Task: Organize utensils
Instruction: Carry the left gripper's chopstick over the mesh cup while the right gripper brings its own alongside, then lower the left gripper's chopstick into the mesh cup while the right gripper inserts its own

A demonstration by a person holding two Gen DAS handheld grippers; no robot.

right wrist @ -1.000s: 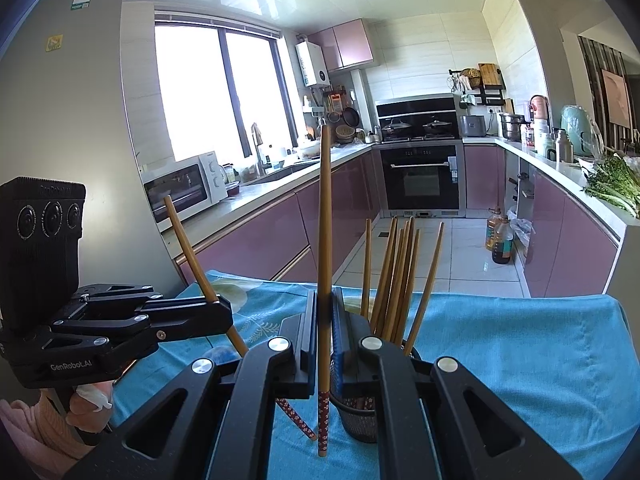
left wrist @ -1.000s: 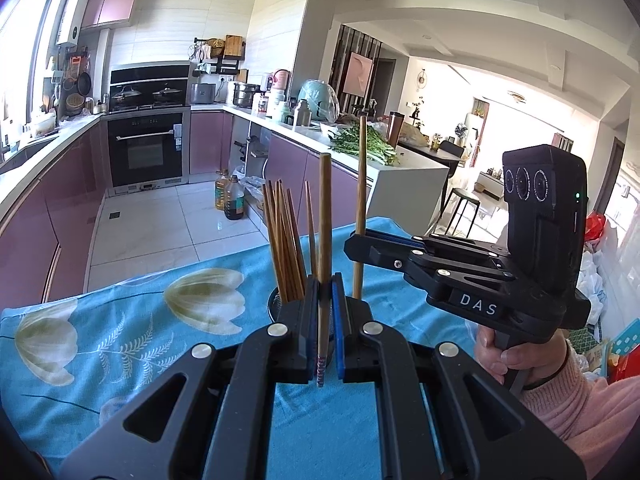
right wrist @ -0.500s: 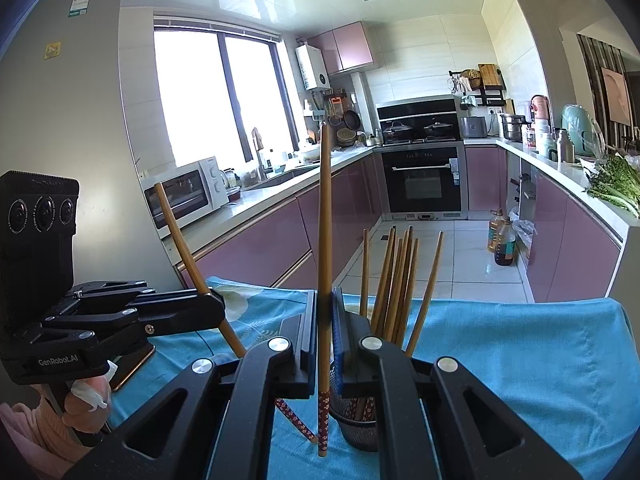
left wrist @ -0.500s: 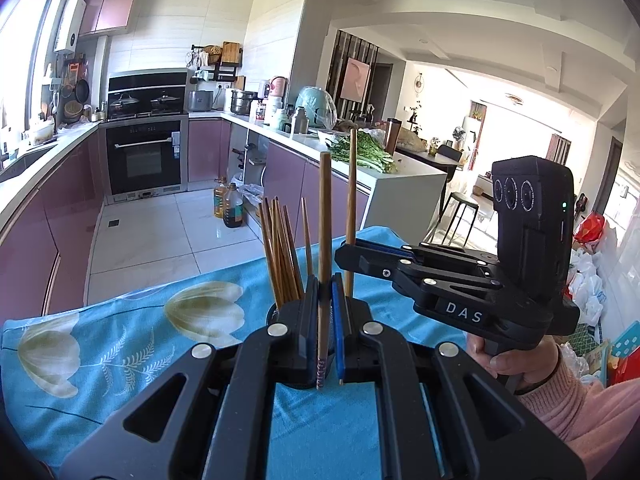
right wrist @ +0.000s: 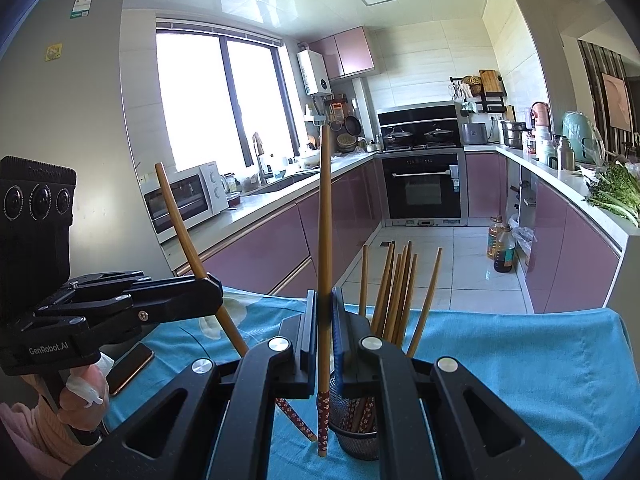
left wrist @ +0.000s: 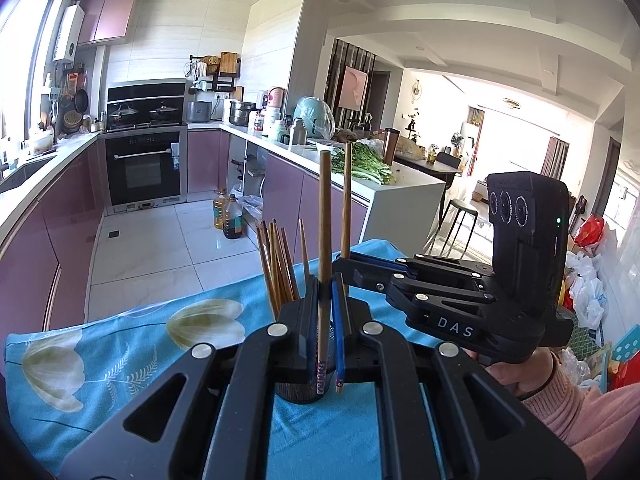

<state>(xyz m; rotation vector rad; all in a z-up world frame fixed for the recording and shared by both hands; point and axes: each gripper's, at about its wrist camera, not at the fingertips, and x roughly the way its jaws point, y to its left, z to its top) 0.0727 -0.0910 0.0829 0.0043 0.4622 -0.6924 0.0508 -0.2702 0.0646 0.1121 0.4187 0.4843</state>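
A black mesh holder with several wooden chopsticks stands on the blue flowered cloth. My right gripper is shut on one upright chopstick whose patterned end hangs just left of the holder. My left gripper is shut on another chopstick, its lower end in front of the holder. From the right wrist, the left gripper comes in from the left, and its chopstick leans left. In the left wrist view the right gripper reaches in from the right.
A phone lies on the cloth under the left gripper. The table's far edge drops to a tiled kitchen floor with oil bottles. Purple cabinets and counters line both sides beyond.
The left gripper has shifted slightly with its chopstick, so the holder now shows beneath its fingers. The right gripper has kept still. Both grips are unchanged.
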